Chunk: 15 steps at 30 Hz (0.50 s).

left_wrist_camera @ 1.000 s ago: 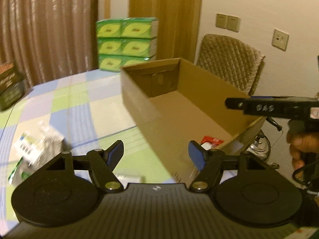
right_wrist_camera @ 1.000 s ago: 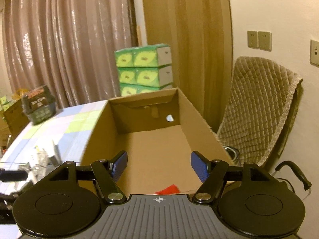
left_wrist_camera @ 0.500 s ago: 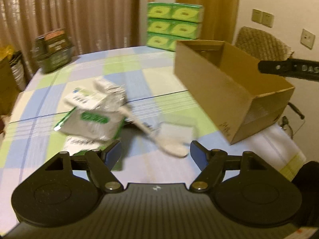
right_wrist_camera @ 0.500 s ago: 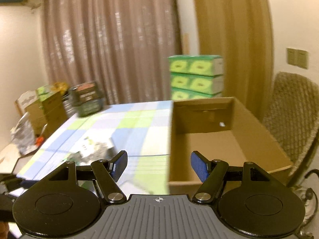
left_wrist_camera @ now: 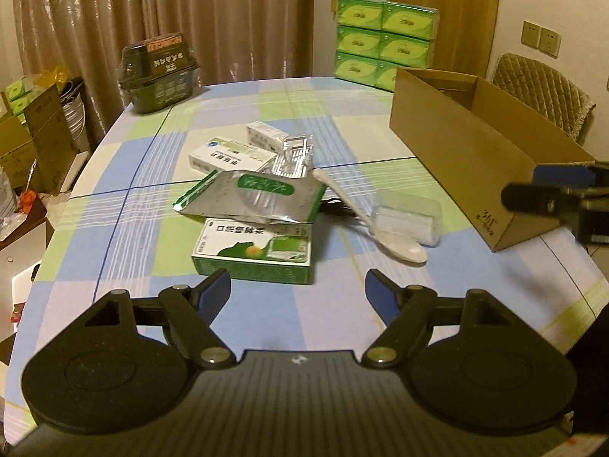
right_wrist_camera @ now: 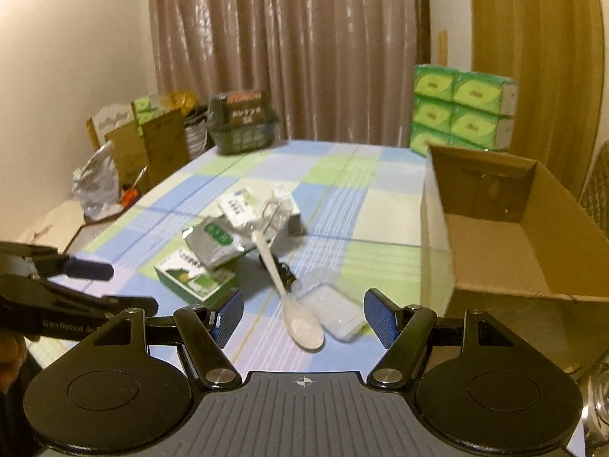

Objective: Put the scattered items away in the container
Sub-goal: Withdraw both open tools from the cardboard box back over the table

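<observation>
An open cardboard box (left_wrist_camera: 475, 144) stands at the table's right side, also in the right wrist view (right_wrist_camera: 506, 228). Scattered mid-table: a green medicine box (left_wrist_camera: 253, 253), a silver foil pouch (left_wrist_camera: 255, 196), white medicine boxes (left_wrist_camera: 230, 156), a foil blister sheet (left_wrist_camera: 295, 154), a white plastic spoon (left_wrist_camera: 375, 221) and a clear plastic case (left_wrist_camera: 409, 215). My left gripper (left_wrist_camera: 297, 293) is open and empty, just short of the green box. My right gripper (right_wrist_camera: 302, 314) is open and empty above the spoon (right_wrist_camera: 293, 304) and the clear case (right_wrist_camera: 331, 310).
A dark basket (left_wrist_camera: 160, 72) sits at the table's far left corner. Stacked green tissue packs (left_wrist_camera: 384, 42) stand behind the box. A quilted chair (left_wrist_camera: 544, 91) is at the right. Cardboard cartons (left_wrist_camera: 34, 133) crowd the floor at left.
Both grippers have swung left, away from the cardboard box, and now face the scattered items on the table. Both stay open and empty.
</observation>
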Motion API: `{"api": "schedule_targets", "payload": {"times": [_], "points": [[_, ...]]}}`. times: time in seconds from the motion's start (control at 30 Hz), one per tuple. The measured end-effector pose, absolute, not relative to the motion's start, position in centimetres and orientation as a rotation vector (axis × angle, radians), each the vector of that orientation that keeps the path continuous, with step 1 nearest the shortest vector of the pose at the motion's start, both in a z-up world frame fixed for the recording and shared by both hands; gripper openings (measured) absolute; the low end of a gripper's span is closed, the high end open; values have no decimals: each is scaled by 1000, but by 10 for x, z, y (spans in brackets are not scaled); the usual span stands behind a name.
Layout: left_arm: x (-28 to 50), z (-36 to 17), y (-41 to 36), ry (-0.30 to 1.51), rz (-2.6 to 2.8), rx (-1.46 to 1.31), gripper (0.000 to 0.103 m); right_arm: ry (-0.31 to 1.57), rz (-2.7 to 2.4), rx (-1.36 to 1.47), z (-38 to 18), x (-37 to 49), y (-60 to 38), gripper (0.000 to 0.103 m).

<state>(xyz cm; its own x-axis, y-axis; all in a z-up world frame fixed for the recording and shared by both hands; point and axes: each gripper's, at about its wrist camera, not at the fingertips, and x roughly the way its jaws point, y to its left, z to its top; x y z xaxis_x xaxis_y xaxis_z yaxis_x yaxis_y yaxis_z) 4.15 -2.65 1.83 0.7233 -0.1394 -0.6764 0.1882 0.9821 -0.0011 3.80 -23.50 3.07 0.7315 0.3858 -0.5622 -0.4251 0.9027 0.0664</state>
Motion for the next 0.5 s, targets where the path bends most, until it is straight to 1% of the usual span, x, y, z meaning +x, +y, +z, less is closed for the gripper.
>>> {"api": "schedule_targets", "payload": {"times": [0.5], "points": [[60, -9, -11, 789, -174, 63, 79, 764, 493, -131, -29, 70, -221, 67]]}}
